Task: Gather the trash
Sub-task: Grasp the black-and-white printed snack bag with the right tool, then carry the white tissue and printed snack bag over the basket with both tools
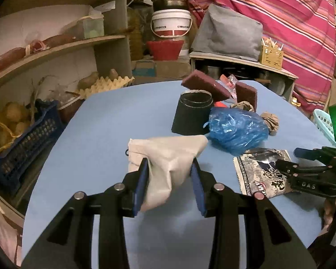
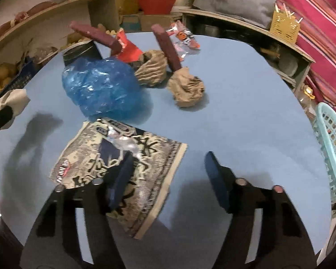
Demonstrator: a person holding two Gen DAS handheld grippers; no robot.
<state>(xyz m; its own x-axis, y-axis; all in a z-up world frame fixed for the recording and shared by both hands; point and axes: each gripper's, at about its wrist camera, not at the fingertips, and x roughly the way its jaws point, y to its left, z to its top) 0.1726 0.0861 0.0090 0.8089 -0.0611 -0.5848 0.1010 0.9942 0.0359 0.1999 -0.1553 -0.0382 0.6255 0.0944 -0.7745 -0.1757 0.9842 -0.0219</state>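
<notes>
The left tool (image 1: 171,185) is clenched on the mouth of a beige cloth bag (image 1: 168,157) and holds it up off the blue tabletop (image 1: 100,123), probably so trash can go in. The right tool (image 2: 168,174) is released, its jaws half spread over the printed wrapper (image 2: 123,163), which lies flat on the tabletop near a blue plastic bag (image 2: 100,87).

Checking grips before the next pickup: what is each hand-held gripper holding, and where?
Left hand-held gripper pinches the beige cloth bag at its edge. Right hand-held gripper, open over the snack wrapper, holds nothing.
</notes>
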